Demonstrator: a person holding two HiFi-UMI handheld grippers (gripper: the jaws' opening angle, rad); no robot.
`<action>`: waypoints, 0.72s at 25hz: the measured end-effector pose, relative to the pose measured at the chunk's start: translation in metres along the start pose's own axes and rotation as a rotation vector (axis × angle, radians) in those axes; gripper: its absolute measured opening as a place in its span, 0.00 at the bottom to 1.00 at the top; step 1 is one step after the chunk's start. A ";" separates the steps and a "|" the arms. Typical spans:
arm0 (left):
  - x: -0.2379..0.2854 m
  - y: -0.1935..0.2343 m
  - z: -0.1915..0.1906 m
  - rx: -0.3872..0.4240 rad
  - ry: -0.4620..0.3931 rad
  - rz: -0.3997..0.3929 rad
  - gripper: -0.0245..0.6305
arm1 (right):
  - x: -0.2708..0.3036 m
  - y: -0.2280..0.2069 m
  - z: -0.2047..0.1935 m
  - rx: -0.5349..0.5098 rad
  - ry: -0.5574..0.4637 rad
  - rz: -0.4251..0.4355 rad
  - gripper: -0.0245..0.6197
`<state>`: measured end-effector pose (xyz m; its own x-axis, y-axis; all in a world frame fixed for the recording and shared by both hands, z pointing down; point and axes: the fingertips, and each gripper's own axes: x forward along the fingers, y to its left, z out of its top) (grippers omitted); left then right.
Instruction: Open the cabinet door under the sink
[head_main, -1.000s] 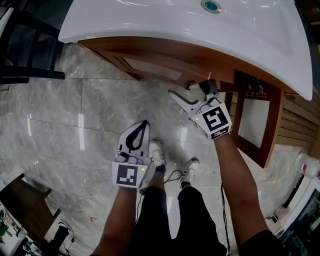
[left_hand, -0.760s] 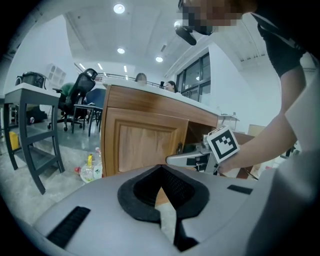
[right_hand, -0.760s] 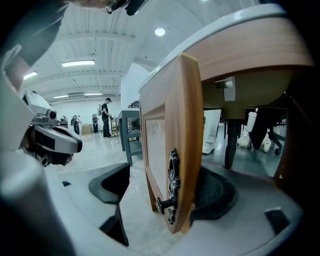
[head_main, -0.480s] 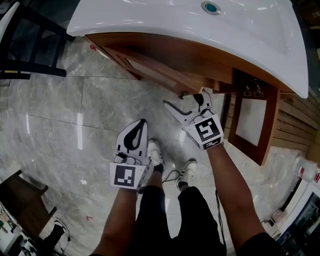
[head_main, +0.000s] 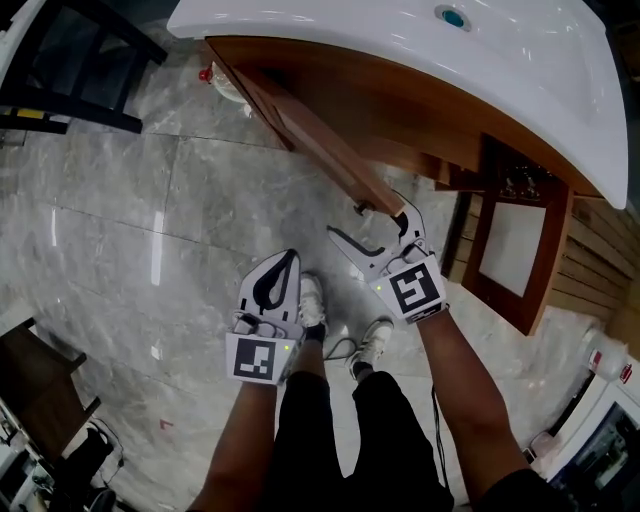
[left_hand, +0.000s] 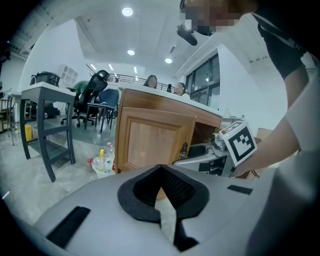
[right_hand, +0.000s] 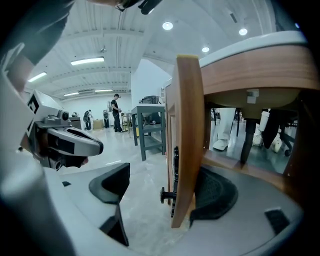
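The wooden cabinet door (head_main: 310, 140) under the white sink (head_main: 330, 45) stands swung well out over the floor. Its free edge, with a small dark handle (head_main: 360, 208), sits between the jaws of my right gripper (head_main: 368, 225). That gripper is open: the right pad (right_hand: 215, 192) lies against the door's inner face, the left pad (right_hand: 112, 182) stands apart from the door edge (right_hand: 189, 140). My left gripper (head_main: 283, 262) hangs shut and holds nothing, lower left of the door. In the left gripper view the door panel (left_hand: 155, 140) faces me.
A second door (head_main: 510, 240) stands open at the right of the cabinet. A bin with bottles (head_main: 225, 80) sits by the hinge side. A black frame (head_main: 60, 60) is at top left, a dark stool (head_main: 40, 390) at bottom left. The person's shoes (head_main: 312, 305) stand below the grippers.
The cabinet door has swung further out from the cabinet, with my right gripper drawing back toward the person at its edge. The left gripper has barely moved.
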<state>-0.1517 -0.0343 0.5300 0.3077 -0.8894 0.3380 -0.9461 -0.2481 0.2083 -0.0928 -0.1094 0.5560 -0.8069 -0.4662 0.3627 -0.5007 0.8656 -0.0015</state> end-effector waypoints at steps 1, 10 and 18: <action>-0.003 0.003 -0.001 0.004 0.000 0.008 0.07 | 0.000 0.003 0.000 0.001 0.000 0.001 0.60; -0.016 0.014 0.006 0.043 -0.019 0.036 0.07 | 0.002 0.026 0.004 0.011 0.013 0.027 0.60; -0.029 0.016 0.004 0.056 -0.027 0.072 0.07 | 0.002 0.049 0.005 -0.030 0.020 0.071 0.60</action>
<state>-0.1760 -0.0141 0.5198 0.2366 -0.9157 0.3249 -0.9700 -0.2036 0.1326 -0.1207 -0.0688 0.5524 -0.8337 -0.3997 0.3810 -0.4322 0.9018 0.0003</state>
